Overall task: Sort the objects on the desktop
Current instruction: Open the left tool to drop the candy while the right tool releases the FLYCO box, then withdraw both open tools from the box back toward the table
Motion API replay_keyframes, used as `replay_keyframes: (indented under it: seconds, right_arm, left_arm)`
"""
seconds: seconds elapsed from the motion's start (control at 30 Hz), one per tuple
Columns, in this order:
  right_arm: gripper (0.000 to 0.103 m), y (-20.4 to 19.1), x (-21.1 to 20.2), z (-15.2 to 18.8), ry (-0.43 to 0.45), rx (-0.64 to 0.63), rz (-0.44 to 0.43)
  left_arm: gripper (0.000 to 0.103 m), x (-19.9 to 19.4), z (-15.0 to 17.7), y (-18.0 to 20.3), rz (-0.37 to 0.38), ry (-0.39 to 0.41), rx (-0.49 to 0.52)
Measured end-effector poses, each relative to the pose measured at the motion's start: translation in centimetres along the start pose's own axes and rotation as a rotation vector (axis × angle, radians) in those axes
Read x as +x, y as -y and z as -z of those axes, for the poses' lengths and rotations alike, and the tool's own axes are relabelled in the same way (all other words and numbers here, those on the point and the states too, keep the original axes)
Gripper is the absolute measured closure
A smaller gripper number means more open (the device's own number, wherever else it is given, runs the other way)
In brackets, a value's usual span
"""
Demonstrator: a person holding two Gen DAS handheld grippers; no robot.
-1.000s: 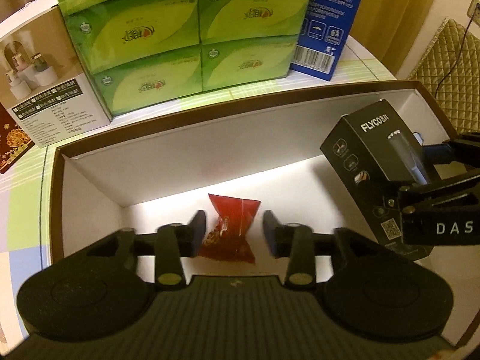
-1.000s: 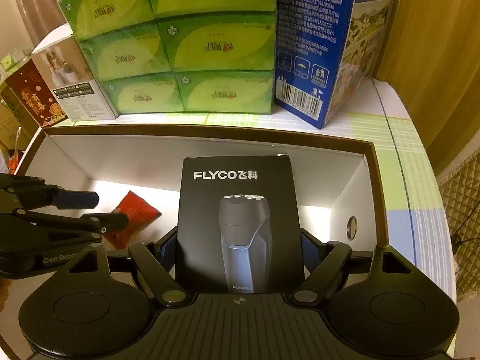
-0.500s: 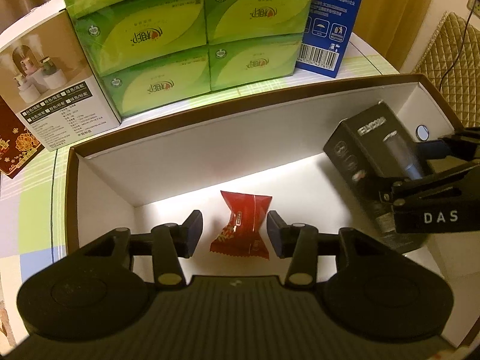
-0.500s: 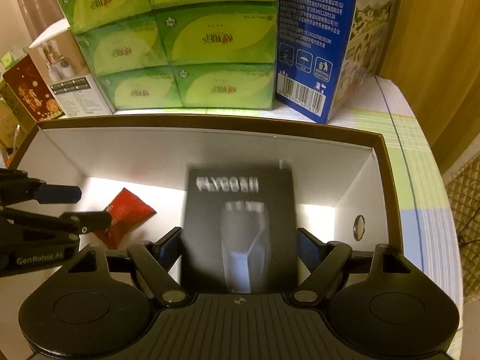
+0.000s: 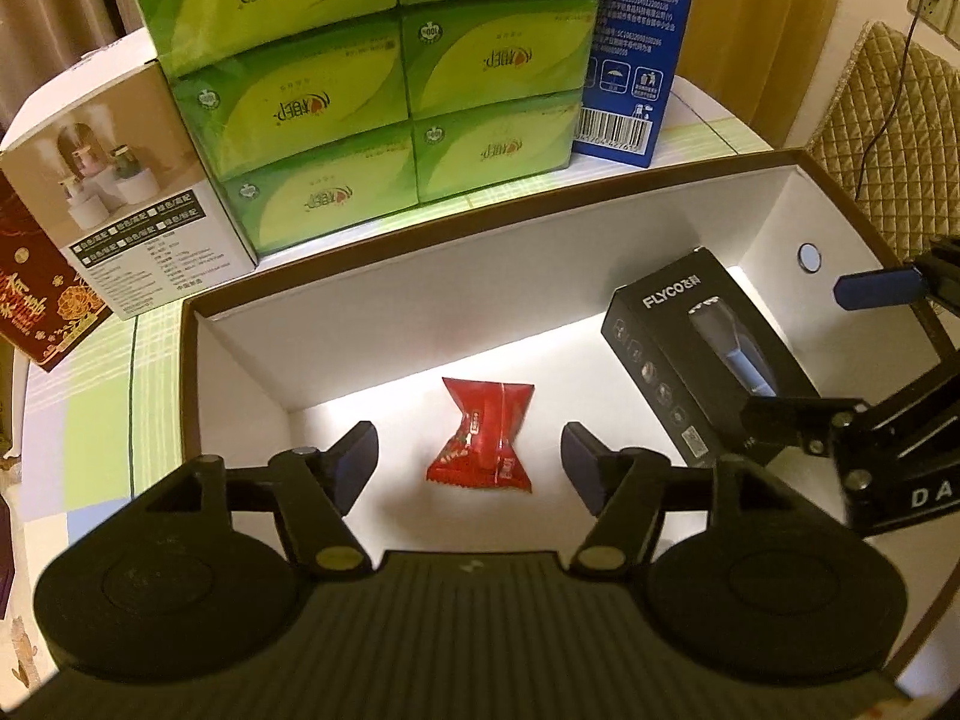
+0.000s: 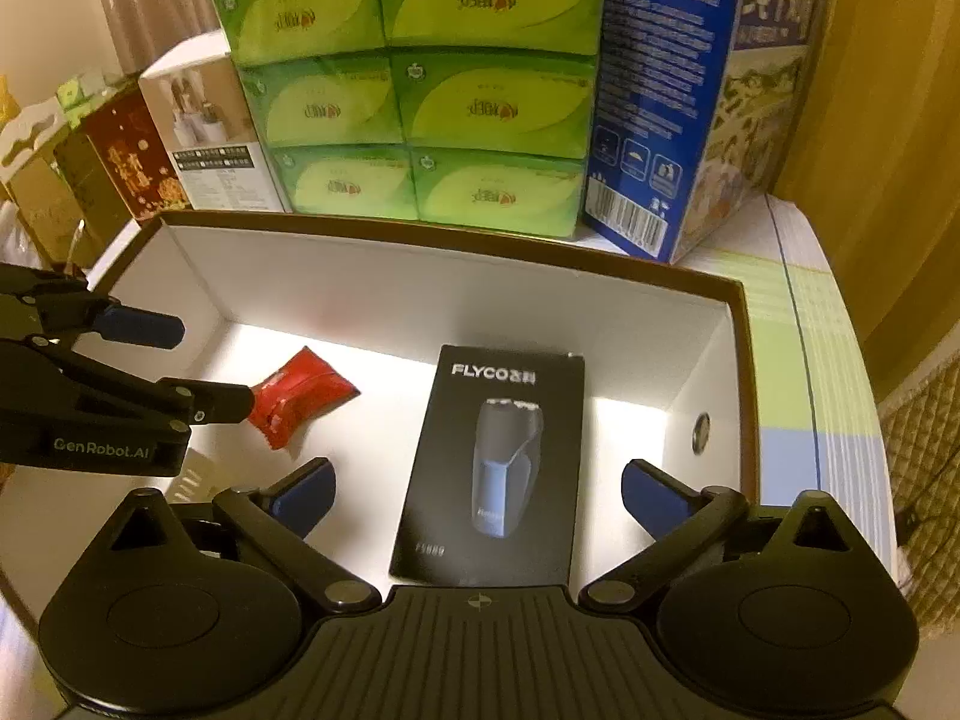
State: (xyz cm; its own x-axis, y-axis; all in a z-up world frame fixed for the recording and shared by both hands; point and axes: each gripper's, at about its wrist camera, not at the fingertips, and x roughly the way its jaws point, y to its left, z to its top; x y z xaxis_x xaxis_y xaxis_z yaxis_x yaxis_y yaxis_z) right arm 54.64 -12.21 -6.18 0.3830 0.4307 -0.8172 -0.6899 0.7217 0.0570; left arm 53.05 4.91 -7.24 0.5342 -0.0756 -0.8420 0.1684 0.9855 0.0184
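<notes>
The red candy packet is a small glossy pillow with crimped ends and a printed label down its middle; it lies flat on the white floor of the open cardboard box, toward the box's left half. At about three o'clock from it lies the black shaver box, face up, with "FLYCO" in white letters across its top and a picture of a dark shaver with a blue grip below. The two things are apart, with bare white floor between them.

The left gripper hangs over the candy packet with its jaws opening; its blue-padded fingers stand on either side of the packet, at nine and three o'clock, and clear of it, so nothing is held. The right gripper hovers over the shaver box, its jaws opening and already spread very wide; the pads sit well clear of the carton's long edges, and the carton rests on the box floor on its own.

The cardboard box has a brown rim and white inner walls, with a small round fitting on its right wall. Beyond its far wall, at twelve o'clock, green tissue packs are stacked on the counter, which has a pale checked cover. A tall blue carton stands at one o'clock, and a white product box and a dark red box stand at ten o'clock.
</notes>
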Motion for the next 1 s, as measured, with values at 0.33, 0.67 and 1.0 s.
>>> replay_keyframes:
  seconds: [0.33, 0.67, 1.0]
  right_arm:
    - [0.002, -0.6, -4.0, 2.4, 0.034, 0.032, -0.022]
    - [0.002, -1.3, -8.0, 4.5, 0.089, 0.083, -0.023]
    - [0.002, -3.0, -11.3, 6.5, 0.125, 0.089, -0.029]
  left_arm:
    - [0.03, -3.5, 1.3, 0.1, -0.001, 0.043, -0.008]
    - [0.02, -8.2, 3.2, 0.6, -0.029, 0.096, -0.01]
    - [0.016, -12.6, 5.3, 1.3, -0.054, 0.133, -0.016]
